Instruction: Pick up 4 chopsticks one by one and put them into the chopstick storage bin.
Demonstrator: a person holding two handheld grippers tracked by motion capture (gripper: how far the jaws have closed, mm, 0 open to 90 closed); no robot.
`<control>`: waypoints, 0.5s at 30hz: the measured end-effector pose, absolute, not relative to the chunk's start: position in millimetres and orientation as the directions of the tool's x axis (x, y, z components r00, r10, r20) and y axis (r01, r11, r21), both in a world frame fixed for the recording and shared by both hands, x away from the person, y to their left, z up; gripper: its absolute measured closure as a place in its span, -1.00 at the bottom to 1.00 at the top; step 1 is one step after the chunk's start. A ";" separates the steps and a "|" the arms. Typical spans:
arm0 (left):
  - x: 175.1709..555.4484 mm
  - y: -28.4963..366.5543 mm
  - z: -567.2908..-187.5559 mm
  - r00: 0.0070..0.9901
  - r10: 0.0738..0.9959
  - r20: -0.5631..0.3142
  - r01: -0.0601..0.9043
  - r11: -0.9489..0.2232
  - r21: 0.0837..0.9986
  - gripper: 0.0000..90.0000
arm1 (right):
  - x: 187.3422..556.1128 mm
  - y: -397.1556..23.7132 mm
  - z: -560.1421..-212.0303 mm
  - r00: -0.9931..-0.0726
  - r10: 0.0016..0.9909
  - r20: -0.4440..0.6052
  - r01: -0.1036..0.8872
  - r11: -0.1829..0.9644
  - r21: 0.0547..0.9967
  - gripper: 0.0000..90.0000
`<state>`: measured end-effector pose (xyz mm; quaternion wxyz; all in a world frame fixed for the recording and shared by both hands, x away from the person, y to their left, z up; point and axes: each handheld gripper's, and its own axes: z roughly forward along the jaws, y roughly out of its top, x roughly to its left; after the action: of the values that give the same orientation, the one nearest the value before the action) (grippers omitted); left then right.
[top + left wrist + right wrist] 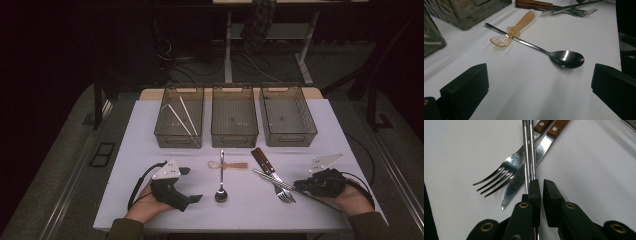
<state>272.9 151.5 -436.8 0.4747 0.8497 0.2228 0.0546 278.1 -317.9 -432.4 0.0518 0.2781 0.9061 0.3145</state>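
Note:
A pair of metal chopsticks (272, 179) (527, 150) lies across a wood-handled fork (285, 196) (499, 176) and a wood-handled knife (262, 161) (541, 147). My right gripper (299, 186) (541, 182) rests over their near end, jaws almost together, and the sticks run under its left jaw. Nothing shows in the narrow gap. My left gripper (191, 185) (540, 75) stands open on the table, facing a steel spoon (221, 175) (566, 58). A small amber plastic spoon (227, 164) (520, 23) lies across the steel spoon's handle.
Three translucent grey bins stand in a row at the back: left bin (177, 140), middle bin (234, 140), right bin (290, 139). White chopsticks (181, 120) lie in the left one. The table's front edge runs just below both hands.

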 end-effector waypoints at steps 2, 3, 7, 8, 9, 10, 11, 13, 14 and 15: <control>272.9 151.5 -436.8 0.895 0.431 -0.119 0.327 -0.450 0.831 -1.00 | 278.6 -318.0 -432.4 -0.839 0.537 0.083 0.473 0.647 0.598 0.87; 272.9 151.5 -436.8 0.895 0.431 -0.119 0.327 -0.450 0.831 -1.00 | 278.8 -317.9 -432.4 -0.839 0.537 0.082 0.473 0.647 0.599 0.87; 273.0 151.4 -436.9 0.895 0.430 -0.119 0.327 -0.450 0.831 -1.00 | 278.0 -315.7 -431.0 -0.846 0.525 0.090 0.465 0.646 0.605 0.87; 273.0 151.4 -437.0 0.894 0.431 -0.119 0.328 -0.450 0.831 -1.00 | 277.9 -314.9 -431.1 -0.848 0.523 0.088 0.462 0.647 0.606 0.87; 272.9 151.3 -436.9 0.894 0.431 -0.119 0.328 -0.450 0.831 -1.00 | 278.0 -314.2 -431.4 -0.849 0.521 0.088 0.461 0.650 0.605 0.87; 272.9 151.3 -436.9 0.895 0.431 -0.119 0.327 -0.450 0.831 -1.00 | 278.1 -313.8 -431.9 -0.849 0.520 0.087 0.461 0.652 0.602 0.87; 272.8 151.4 -436.8 0.895 0.431 -0.119 0.327 -0.450 0.831 -1.00 | 278.4 -313.7 -432.4 -0.849 0.521 0.086 0.462 0.653 0.600 0.87; 272.8 151.5 -436.8 0.895 0.431 -0.118 0.327 -0.450 0.831 -1.00 | 278.8 -313.7 -432.7 -0.849 0.520 0.090 0.463 0.651 0.602 0.87; 272.9 151.5 -436.8 0.895 0.431 -0.118 0.327 -0.450 0.831 -1.00 | 278.9 -313.6 -432.7 -0.849 0.520 0.089 0.462 0.651 0.602 0.87; 272.9 151.5 -436.8 0.894 0.431 -0.119 0.327 -0.450 0.831 -1.00 | 278.9 -313.5 -432.6 -0.850 0.520 0.086 0.460 0.652 0.602 0.87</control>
<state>272.9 151.5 -436.8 0.4746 0.8497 0.2231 0.0548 278.9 -313.5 -432.6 0.0470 0.2700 0.9076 0.3179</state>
